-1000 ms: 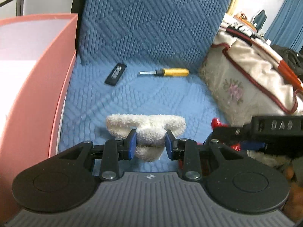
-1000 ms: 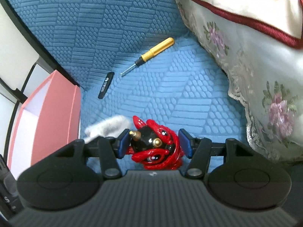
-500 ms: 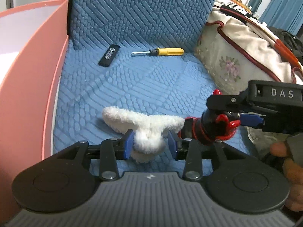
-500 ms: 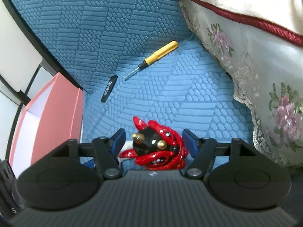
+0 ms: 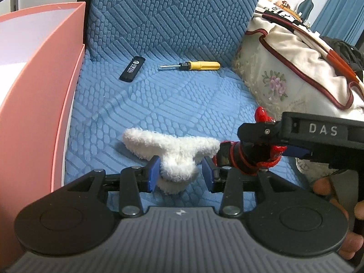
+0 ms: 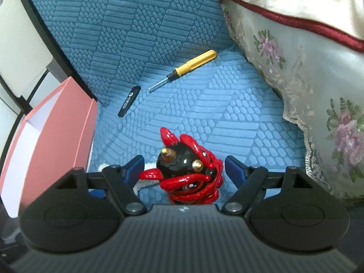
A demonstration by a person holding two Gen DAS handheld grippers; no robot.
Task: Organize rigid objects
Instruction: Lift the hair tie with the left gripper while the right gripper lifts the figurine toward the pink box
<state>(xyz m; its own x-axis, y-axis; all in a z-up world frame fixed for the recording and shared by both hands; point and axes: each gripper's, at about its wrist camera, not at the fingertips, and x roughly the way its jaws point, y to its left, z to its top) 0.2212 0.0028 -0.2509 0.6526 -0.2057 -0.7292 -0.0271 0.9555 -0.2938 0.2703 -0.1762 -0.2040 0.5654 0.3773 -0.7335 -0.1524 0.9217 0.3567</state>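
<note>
A white fluffy toy [image 5: 173,145] lies on the blue sofa seat [image 5: 182,104]. My left gripper [image 5: 179,173] straddles its lower lobe; the left pad touches the fluff and a gap shows at the right pad. Just to its right stands a red and black horned figurine [image 6: 188,173], seen from the side in the left wrist view [image 5: 248,157]. My right gripper [image 6: 184,165] is open around the figurine, both pads clear of it. A hand holds that gripper at the right edge.
A pink box [image 5: 34,113] with a white inside stands along the seat's left edge. A black lighter [image 5: 132,69] and a yellow-handled screwdriver [image 5: 195,65] lie near the backrest. A floral cushion [image 5: 284,72] with red piping fills the right side.
The right jaws spread wide and let go of the figurine, which now stands free between them. The left jaws widened a little, easing off the white toy.
</note>
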